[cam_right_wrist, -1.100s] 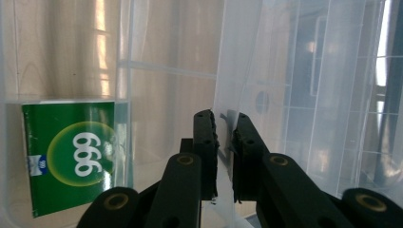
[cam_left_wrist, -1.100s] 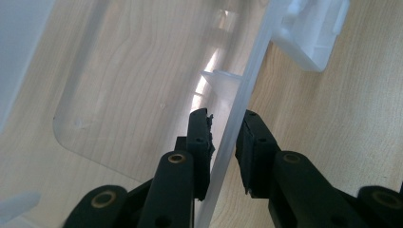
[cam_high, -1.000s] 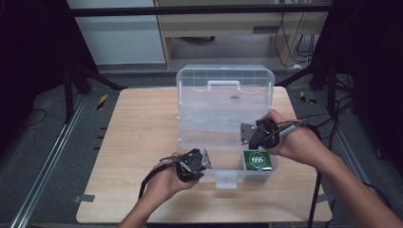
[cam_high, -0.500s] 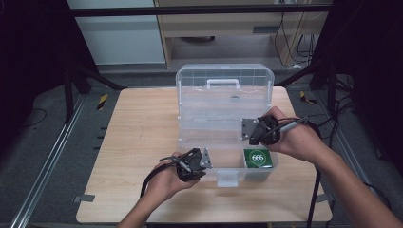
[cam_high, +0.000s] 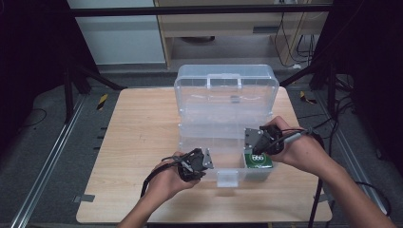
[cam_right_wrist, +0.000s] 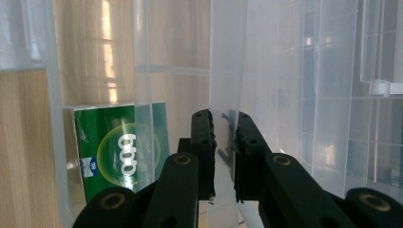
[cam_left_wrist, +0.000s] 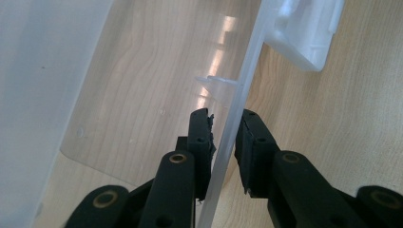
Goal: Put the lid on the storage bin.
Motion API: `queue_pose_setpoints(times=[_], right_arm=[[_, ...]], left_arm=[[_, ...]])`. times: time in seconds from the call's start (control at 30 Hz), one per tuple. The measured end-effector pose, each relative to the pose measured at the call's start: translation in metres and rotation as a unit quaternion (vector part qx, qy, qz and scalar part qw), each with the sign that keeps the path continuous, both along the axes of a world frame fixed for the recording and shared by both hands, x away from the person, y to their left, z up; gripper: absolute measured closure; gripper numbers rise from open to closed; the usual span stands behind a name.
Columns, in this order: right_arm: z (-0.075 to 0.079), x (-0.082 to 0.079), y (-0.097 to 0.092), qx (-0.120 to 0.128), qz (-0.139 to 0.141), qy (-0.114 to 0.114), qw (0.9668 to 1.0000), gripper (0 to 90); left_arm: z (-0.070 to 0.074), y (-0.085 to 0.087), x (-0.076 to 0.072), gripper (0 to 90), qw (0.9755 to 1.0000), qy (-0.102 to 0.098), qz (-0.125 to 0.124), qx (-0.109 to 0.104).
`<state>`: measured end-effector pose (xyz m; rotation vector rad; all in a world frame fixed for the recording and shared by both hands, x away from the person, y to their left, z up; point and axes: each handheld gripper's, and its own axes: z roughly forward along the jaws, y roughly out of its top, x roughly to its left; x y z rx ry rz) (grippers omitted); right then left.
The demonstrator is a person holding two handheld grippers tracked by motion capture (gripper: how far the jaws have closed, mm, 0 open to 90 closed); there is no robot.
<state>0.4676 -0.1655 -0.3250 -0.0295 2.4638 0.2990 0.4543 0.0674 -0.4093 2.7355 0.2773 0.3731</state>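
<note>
Clear plastic storage box [cam_high: 223,102] standing open at table [cam_high: 138,128] centre, lid upright toward 12 o'clock, latch tab at the front wall toward 6 o'clock. Green carton [cam_high: 259,160] lying in the front right compartment, at roughly 4 o'clock of the box.

Changes over the last second: right tongs [cam_high: 255,145] shifted slightly toward 12 o'clock, off the carton and onto the box wall; carton now more exposed and resting unheld. Left tongs [cam_high: 205,160] unmoved at the front rim. Judged reading: carton deposited, both tools now set to steady or shift the box itself.

Left tongs [cam_left_wrist: 224,130] straddling the thin front wall, jaws nearly closed on it; contact on both sides not fully confirmed, small gap visible. Right tongs [cam_right_wrist: 224,128] likewise astride a translucent upright panel, narrowly parted, grip unconfirmed.

Materials: box of thin, glossy, translucent plastic with moulded dividers; carton [cam_right_wrist: 119,147] printed green, film-wrapped, rectangular; table of pale wood-grain laminate; jaw pads black, worn at edges.
</note>
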Motion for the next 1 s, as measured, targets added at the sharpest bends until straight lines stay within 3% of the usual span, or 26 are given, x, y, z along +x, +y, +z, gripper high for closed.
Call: queue_pose_setpoints(times=[0.6, 0.63, 0.67, 0.73, 0.87, 0.93, 1.0], right_arm=[[-0.009, -0.013, -0.003, 0.003, 0.006, 0.015, 0.9999, 80.7], [-0.009, -0.014, -0.003, 0.002, 0.008, 0.017, 0.9998, 80.6], [-0.009, -0.014, -0.003, 0.002, 0.008, 0.017, 0.9998, 80.6], [-0.010, -0.014, -0.003, 0.001, 0.009, 0.020, 0.9998, 80.5], [-0.010, -0.014, -0.003, -0.002, 0.011, 0.024, 0.9997, 80.4], [-0.010, -0.014, -0.002, -0.004, 0.013, 0.024, 0.9996, 80.4], [-0.009, -0.013, -0.002, -0.005, 0.014, 0.025, 0.9996, 80.5]], left_arm=[[-0.001, -0.002, -0.004, 75.2, 0.9997, -0.018, -0.008, 0.013], [-0.001, -0.002, -0.003, 75.2, 0.9997, -0.018, -0.008, 0.012], [-0.002, -0.001, -0.006, 75.2, 0.9999, -0.006, 0.010, 0.004], [-0.002, -0.001, -0.005, 75.3, 0.9999, -0.004, 0.010, 0.002], [-0.001, -0.001, -0.005, 74.9, 1.0000, -0.006, 0.005, -0.001], [0.001, -0.001, -0.003, 74.5, 0.9998, -0.017, -0.010, 0.002], [0.002, 0.000, -0.003, 72.5, 0.9998, -0.013, -0.009, -0.008]])
